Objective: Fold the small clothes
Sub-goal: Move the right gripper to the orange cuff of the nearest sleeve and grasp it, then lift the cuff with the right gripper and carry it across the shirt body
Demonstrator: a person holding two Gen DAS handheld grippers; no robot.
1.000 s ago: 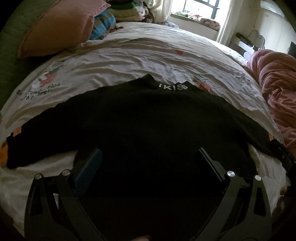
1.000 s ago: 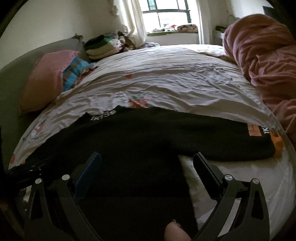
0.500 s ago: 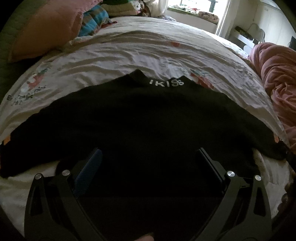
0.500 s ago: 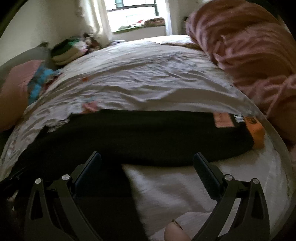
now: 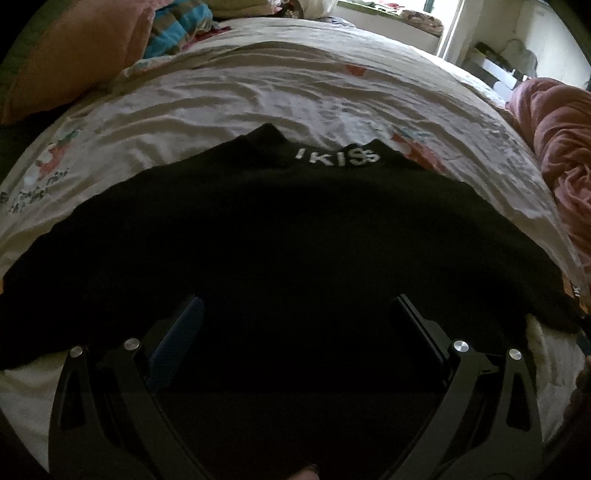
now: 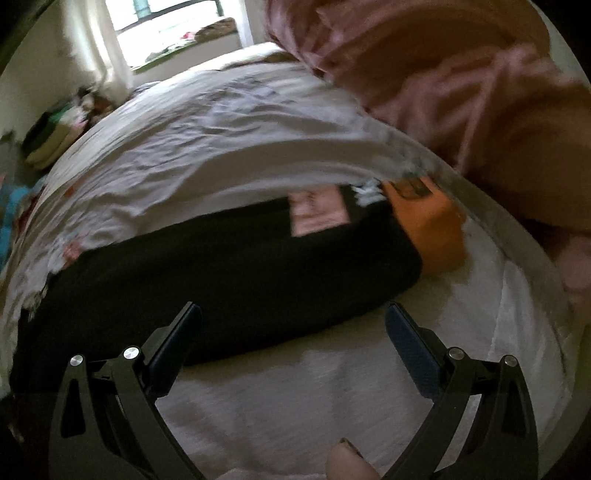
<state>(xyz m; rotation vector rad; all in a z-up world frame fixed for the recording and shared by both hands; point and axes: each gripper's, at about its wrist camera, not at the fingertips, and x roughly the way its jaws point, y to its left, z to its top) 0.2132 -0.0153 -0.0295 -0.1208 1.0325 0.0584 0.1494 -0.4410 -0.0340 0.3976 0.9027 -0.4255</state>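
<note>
Two claws, left (image 5: 293, 325) and right (image 6: 293, 325), both spread and empty over black sweater (image 5: 295, 240) flat on bed (image 5: 258, 92); next, likely pinch orange-cuffed sleeve (image 6: 258, 266) ahead of right claw, fold inward.

One black sweater (image 5: 295, 236) lies spread before me on one bed sheet (image 5: 229, 92); it bears one line of white collar lettering (image 5: 338, 158). Of its sleeves I count one in my right view (image 6: 207, 273), ending in one orange cuff (image 6: 430, 225) with one pink patch (image 6: 318, 211) beside it. I hold two grippers, left (image 5: 295, 317) and right (image 6: 293, 323), each with two fingers spread apart. One pink pillow (image 5: 70, 55), one pink blanket (image 6: 461, 99), one window (image 6: 173, 26). One thumb tip (image 6: 351, 461) shows at the right view's lower edge.
</note>
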